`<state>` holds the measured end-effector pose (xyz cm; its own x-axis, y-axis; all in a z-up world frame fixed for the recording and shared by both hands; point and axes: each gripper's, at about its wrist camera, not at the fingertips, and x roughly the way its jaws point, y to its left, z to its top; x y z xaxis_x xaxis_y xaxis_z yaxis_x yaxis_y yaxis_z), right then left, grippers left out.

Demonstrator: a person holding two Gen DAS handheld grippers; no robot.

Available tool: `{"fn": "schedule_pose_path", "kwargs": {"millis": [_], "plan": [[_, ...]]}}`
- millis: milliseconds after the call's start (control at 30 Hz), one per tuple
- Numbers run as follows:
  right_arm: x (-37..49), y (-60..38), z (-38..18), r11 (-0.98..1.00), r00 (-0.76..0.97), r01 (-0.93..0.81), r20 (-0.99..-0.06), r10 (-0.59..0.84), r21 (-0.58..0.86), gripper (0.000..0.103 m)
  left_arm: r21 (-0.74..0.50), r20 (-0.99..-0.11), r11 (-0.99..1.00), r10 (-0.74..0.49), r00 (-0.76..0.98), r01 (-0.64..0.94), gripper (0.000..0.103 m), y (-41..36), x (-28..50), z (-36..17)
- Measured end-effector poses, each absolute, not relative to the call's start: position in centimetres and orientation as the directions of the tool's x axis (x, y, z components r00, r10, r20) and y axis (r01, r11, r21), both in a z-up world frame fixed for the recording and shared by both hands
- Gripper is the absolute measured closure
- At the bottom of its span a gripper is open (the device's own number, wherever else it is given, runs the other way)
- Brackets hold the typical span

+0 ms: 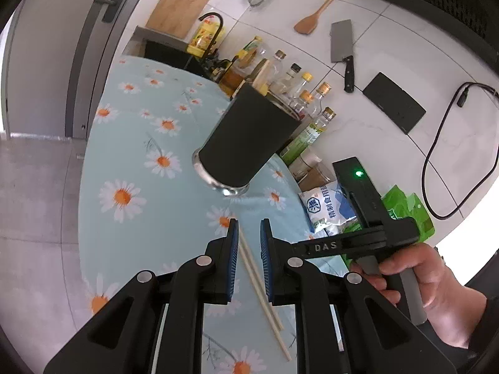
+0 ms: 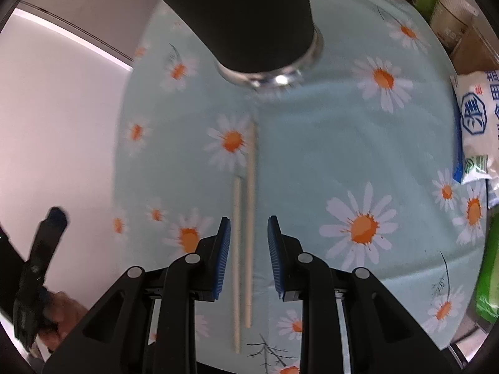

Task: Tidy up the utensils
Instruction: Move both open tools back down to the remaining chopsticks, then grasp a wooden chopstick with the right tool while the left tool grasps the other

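Jaws of both the left gripper (image 1: 249, 222) and right gripper (image 2: 249, 221) stand narrowly parted and empty above the bench (image 2: 327, 155), where two chopsticks (image 2: 249, 205) lie side by side beneath each gap, apparently untouched, near one black cup (image 1: 249, 137), its top cut off in the right view.

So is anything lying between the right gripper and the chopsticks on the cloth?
Nothing visible. The right gripper hangs open above the chopsticks, which lie alone on the daisy cloth, in line with its gap.
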<state>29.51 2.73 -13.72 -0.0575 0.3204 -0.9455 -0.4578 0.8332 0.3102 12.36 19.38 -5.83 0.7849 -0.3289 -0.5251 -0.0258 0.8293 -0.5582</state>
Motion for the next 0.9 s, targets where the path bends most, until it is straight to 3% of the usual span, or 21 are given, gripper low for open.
{"fn": "schedule_pose_path", "kwargs": {"millis": [333,733,833,900], "plan": [[29.3,5.1,-15.9,0.858,-0.103,-0.457,-0.972,0.213,0.236,0.082,-0.58,-0.539,0.814,-0.345,0.769,-0.041,0.09,20.4,11.2,-7.0],[27.3,10.1,-16.5,0.858,0.013,-0.513,-0.999,0.039,0.027,0.086,-0.614,-0.545,0.788,-0.382,0.746,-0.044,0.09,20.4,10.7,-8.5],[27.1,10.9,-16.6,0.853,0.039,-0.521,-0.999,0.004,-0.017,0.097,-0.615,-0.547,0.787,-0.382,0.745,-0.048,0.09,20.3,10.9,-8.6],[27.4,10.9,-16.8,0.86,0.022,-0.511,-1.0,0.02,0.006,0.097,-0.618,-0.551,0.784,-0.384,0.741,-0.054,0.09,20.1,11.1,-8.7]]}}
